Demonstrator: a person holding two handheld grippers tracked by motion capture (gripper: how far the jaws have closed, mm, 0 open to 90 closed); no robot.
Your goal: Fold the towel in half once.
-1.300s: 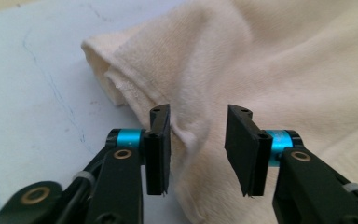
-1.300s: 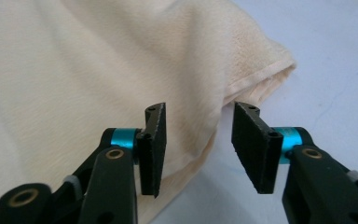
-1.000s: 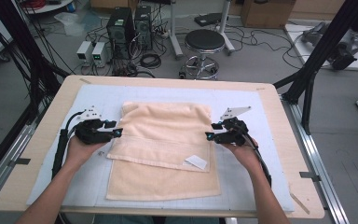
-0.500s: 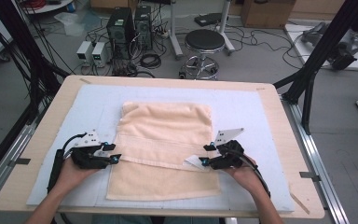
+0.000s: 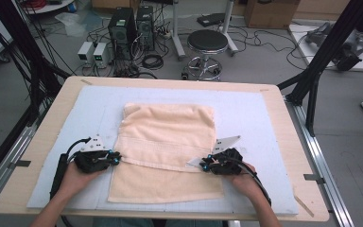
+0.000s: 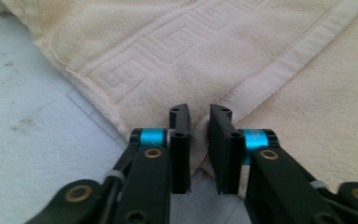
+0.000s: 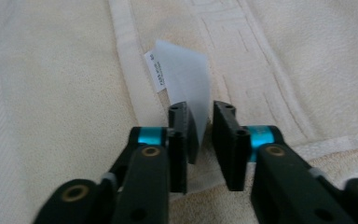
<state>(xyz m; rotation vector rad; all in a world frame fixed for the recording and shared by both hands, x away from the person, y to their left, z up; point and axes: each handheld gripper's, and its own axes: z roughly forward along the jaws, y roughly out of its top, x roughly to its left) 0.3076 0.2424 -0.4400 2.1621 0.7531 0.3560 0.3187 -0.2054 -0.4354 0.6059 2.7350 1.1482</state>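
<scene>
A cream towel (image 5: pixel 168 135) lies on the mat, its far half folded over toward me. At the left end of the folded edge my left gripper (image 5: pixel 117 160) has just been closing its jaws, and the towel's hem (image 6: pixel 242 93) is pinched between them at the gripper's tips (image 6: pixel 199 116). My right gripper (image 5: pixel 203 164) is at the right end of that edge and has also just been closing. In the right gripper view the gripper (image 7: pixel 199 114) grips the towel's edge (image 7: pixel 126 79) together with a white care label (image 7: pixel 182 70).
The towel rests on a pale blue mat (image 5: pixel 264 127) covering a wooden table (image 5: pixel 293 142). Beyond the table's far edge are a round stool (image 5: pixel 207 45) and computer boxes (image 5: pixel 123 28) on the floor. Black frame poles (image 5: pixel 321 56) stand at both sides.
Both hands slid toward the near side along the towel's sides and sank to the folded edge. Both pairs of jaws then narrowed onto the cloth.
</scene>
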